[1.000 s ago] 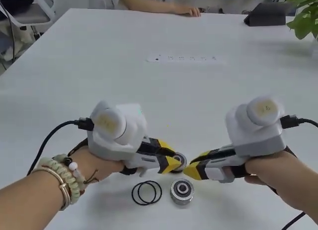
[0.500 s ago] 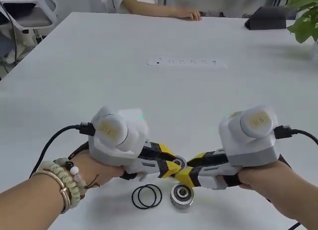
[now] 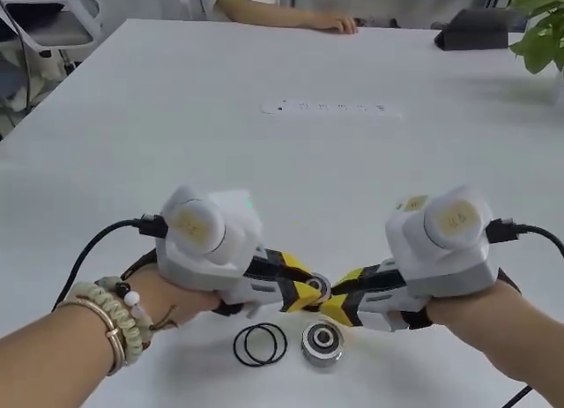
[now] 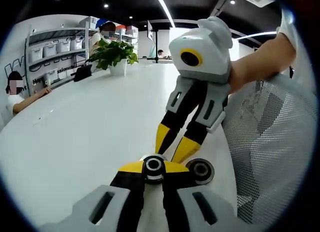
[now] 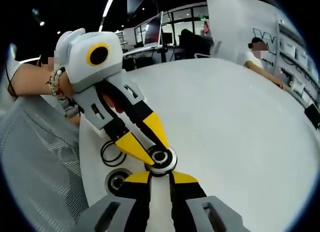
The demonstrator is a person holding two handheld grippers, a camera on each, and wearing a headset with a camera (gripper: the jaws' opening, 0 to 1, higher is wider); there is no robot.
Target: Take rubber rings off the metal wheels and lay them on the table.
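Right gripper (image 3: 334, 304) has come in since 1 s ago: gap to left gripper (image 3: 307, 290) is gone, tips now nose-to-nose at the held wheel (image 3: 318, 287). Table (image 3: 264, 161): all work sits by the near edge, approx mid. Left gripper is clamped across the held wheel's rim, wheel off the table, face tilted up. R jaws are slightly apart at the rim opposite L; can't tell if they've got the ring. Key relation: wheel is dead ahead of R tips, so R looks best placed to peel, pulling away from L. Spare wheel (image 3: 322, 342) lies flat closer to the near edge. Two rubber rings (image 3: 260, 344) lie just beside it, left-edge side.
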